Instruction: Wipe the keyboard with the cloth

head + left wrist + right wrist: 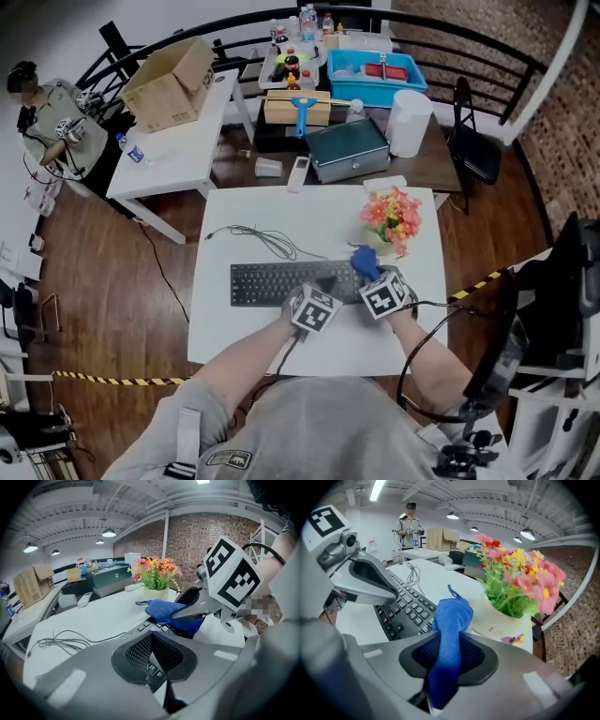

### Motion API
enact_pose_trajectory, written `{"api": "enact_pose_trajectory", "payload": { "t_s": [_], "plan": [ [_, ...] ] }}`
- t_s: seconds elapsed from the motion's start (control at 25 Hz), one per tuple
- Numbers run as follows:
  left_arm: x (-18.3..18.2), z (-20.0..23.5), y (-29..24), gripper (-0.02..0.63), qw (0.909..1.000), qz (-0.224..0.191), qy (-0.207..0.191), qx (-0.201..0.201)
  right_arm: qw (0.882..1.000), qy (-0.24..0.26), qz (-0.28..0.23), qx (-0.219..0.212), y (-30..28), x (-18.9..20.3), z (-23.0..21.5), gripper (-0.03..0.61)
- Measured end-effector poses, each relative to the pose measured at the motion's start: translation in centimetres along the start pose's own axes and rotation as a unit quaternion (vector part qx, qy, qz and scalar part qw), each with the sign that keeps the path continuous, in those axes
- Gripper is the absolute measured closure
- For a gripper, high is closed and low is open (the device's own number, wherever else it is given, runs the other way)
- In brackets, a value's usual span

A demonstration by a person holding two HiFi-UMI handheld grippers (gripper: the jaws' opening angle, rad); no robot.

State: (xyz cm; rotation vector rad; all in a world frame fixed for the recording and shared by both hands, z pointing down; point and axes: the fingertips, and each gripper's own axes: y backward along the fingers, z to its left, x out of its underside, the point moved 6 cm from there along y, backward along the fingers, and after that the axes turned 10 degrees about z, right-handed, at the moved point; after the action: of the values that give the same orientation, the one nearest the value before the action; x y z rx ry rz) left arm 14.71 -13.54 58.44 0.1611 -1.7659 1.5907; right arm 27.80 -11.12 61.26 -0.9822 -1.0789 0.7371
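A black keyboard (267, 281) lies across the white table (234, 328). My right gripper (368, 275) is over its right end, shut on a blue cloth (363, 262) that hangs from the jaws (449, 641) onto the end keys (405, 606). The cloth (452, 616) runs up between the pads and bunches at its far tip. My left gripper (323, 286) sits just to the left, over the keyboard's right half. Its jaws (150, 641) are together at the tips with nothing between them, and keys (146, 626) show below. The left gripper view shows the cloth (164, 609) under the right gripper (199, 605).
A pot of pink and yellow flowers (394, 220) stands just behind the keyboard's right end, close to the cloth. The keyboard's cable (262, 239) loops across the table behind it. A second table (328, 150) behind carries boxes, a metal case and bins. A person (56, 122) sits far left.
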Motion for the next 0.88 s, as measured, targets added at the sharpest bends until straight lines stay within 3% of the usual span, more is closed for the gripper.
{"api": "enact_pose_trajectory", "payload": {
  "t_s": [0.2,0.36,0.48,0.68,0.88],
  "plan": [
    [2.5,3.8,3.0,0.620,0.9990,-0.008,0.027,-0.035,0.997,0.061,-0.030,-0.032,0.5,-4.9,6.1,0.466],
    [6.7,7.7,5.7,0.620,0.9950,-0.004,0.074,-0.067,0.989,0.124,-0.044,-0.065,-0.1,-9.5,12.6,0.466],
    [10.8,10.9,7.8,0.620,0.9882,0.002,0.117,-0.099,0.980,0.166,-0.055,-0.089,-0.9,-12.5,17.9,0.466],
    [16.1,16.1,11.3,0.620,0.9692,0.000,0.193,-0.153,0.967,0.212,-0.075,-0.124,-1.8,-17.0,25.1,0.466],
    [19.4,18.4,13.6,0.620,0.9608,-0.002,0.216,-0.174,0.961,0.226,-0.069,-0.147,-2.7,-18.9,29.3,0.466]
  ]
}}
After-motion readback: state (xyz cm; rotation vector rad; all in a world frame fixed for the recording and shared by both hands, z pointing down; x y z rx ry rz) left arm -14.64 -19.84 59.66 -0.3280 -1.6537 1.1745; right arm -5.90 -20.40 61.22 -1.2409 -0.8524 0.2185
